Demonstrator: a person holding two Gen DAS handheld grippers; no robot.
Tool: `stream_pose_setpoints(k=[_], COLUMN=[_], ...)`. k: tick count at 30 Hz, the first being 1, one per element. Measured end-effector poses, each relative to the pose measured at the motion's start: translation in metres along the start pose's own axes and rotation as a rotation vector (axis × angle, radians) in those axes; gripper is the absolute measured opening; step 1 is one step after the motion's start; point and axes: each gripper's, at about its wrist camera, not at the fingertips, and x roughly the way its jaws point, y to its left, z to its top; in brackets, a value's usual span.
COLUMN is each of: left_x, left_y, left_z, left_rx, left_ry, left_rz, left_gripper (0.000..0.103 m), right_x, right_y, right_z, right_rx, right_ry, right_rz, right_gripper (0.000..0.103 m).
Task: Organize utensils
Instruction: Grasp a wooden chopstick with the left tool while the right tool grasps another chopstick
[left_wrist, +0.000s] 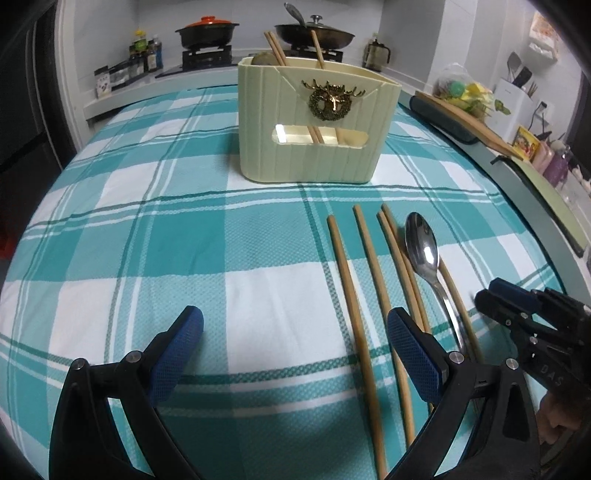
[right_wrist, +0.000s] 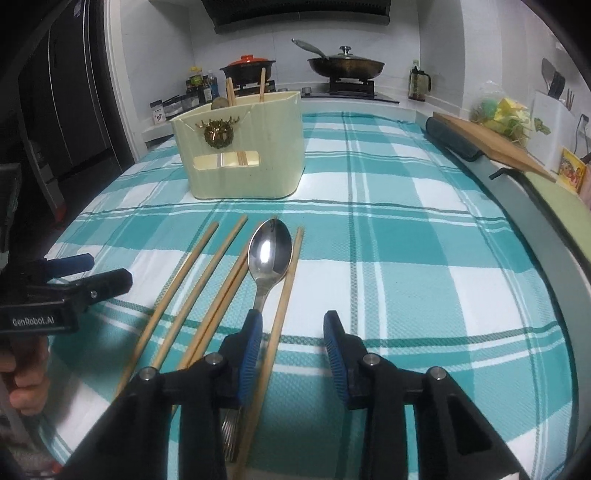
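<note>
A cream utensil holder (left_wrist: 310, 122) (right_wrist: 240, 147) with a gold wreath emblem stands on the teal plaid cloth, a few chopsticks upright in it. In front of it several wooden chopsticks (left_wrist: 347, 280) (right_wrist: 184, 280) lie side by side around a steel spoon (left_wrist: 423, 247) (right_wrist: 269, 251). My left gripper (left_wrist: 295, 325) (right_wrist: 109, 269) is open wide, low over the cloth, with the leftmost chopstick between its fingers, untouched. My right gripper (right_wrist: 291, 325) (left_wrist: 491, 295) is open, straddling the rightmost chopstick; its left finger (right_wrist: 251, 343) covers the spoon's handle. Neither pad presses anything.
A wooden cutting board (right_wrist: 495, 144) on a dark mat lies past the table's right edge. Behind stand a stove with a red-lidded pot (right_wrist: 249, 68) and a wok (right_wrist: 345, 66), plus sauce bottles (right_wrist: 201, 86). A hand (right_wrist: 26, 376) holds the left gripper.
</note>
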Motion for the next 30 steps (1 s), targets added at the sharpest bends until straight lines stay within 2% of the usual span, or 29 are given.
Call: stream_pose_setpoints(k=[5,9,14,16,17,19,22,30], left_x=[0.028,0.037,0.028,0.023,0.021,0.018,0.015,-0.003], left_y=[-0.008,-0.009,-0.012,-0.015,-0.016,-0.019,-0.017,0.017], left_z=[0.001,-0.003,-0.005,-0.009,-0.011,-0.013,-0.015,-0.033], left_rx=[0.057,0.066,0.084,0.101,0.110,0.125,0.128,0.061], left_ry=[0.026,0.046,0.028,0.017,0.013,0.005,0.000,0.049], left_rz=[0.078,0.079,0.042,0.034,0.027,0.014,0.001,-0.050], left_gripper=[0.099,0.098,0.069,0.048,0.043,0.024,0.009,0.006], right_x=[0.041,0.051,0.052,0.048,0.046,0.041,0.034,0.015], right_y=[0.000,0.007,0.013,0.010,0.008,0.004,-0.001,-0.012], right_z=[0.011,0.017,0.018,0.016,0.015,0.011,0.004,-0.013], right_rx=[0.005,-0.054,-0.118,-0.107,-0.103,-0.098,-0.095,-0.101], right_ry=[0.088,0.110,0.129,0.130,0.129,0.128,0.138,0.168], right_rz=[0.015,-0.001,-0.076,-0.101,-0.108,-0.118,-0.119,-0.115], right_gripper=[0.020,0.020,0.012,0.010,0.010,0.010,0.010,0.010])
